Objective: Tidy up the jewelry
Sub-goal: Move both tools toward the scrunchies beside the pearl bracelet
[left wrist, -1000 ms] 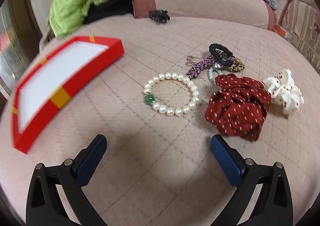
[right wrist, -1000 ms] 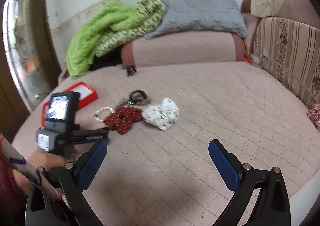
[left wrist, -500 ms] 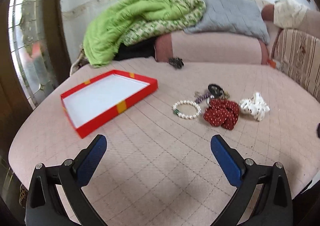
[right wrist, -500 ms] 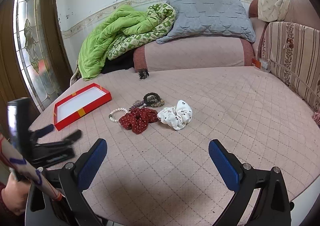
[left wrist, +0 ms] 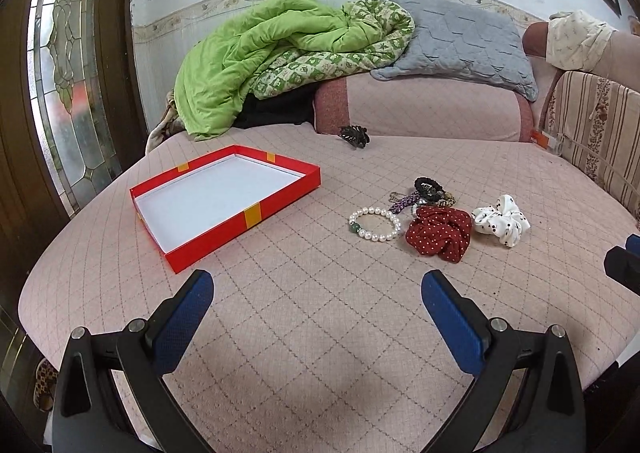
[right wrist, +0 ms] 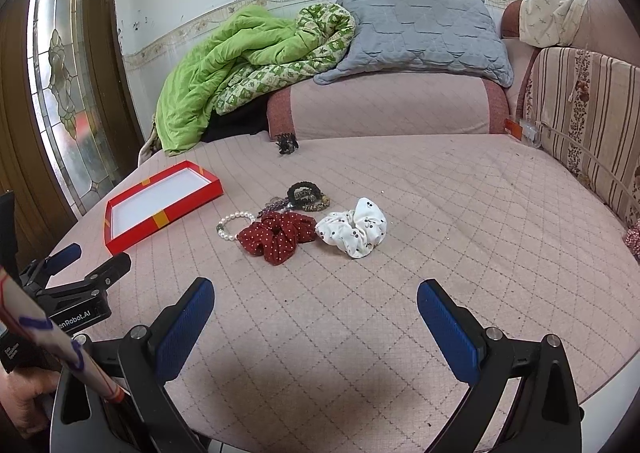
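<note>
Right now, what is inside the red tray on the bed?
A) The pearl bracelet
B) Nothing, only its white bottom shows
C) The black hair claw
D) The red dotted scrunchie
B: the red tray shows only its bare white bottom, while the pearl bracelet and the red dotted scrunchie lie on the quilt beside it.

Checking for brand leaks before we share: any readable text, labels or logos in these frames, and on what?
"enRobot.AI": white print on the left gripper body, right wrist view; its first letters are hidden.
Small white print lower on the same body: too blurred to read.
Red box, bedding: no text visible.
</note>
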The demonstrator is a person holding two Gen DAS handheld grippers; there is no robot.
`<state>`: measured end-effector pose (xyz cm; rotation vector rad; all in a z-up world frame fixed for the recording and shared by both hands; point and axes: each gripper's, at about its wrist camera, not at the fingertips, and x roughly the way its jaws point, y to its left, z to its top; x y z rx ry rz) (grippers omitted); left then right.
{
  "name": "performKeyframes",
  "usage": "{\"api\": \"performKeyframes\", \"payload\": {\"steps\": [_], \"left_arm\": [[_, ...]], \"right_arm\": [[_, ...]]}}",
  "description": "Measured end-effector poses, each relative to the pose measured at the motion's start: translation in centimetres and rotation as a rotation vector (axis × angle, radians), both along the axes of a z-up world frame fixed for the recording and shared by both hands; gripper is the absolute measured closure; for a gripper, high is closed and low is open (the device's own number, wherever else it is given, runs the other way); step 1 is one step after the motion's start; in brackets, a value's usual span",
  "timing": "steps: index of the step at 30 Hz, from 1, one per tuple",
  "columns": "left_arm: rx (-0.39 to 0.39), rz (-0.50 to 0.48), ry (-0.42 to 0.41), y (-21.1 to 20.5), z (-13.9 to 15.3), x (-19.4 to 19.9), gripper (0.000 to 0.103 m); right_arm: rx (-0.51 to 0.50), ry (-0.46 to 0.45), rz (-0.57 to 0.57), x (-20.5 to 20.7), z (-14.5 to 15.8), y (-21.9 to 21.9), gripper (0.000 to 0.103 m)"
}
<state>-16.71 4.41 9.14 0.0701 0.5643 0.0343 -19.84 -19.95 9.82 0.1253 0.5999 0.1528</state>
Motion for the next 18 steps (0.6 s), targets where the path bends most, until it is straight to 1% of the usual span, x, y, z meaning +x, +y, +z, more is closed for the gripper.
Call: {"api": "performKeyframes", "payload": {"steps": [18], "left_arm": [[0.001,0.001,0.005,0.25,-0.06,0.02,0.0]], "right_arm": [[0.004,0.006,0.001,0.08,-0.08,-0.16,0.0]]}}
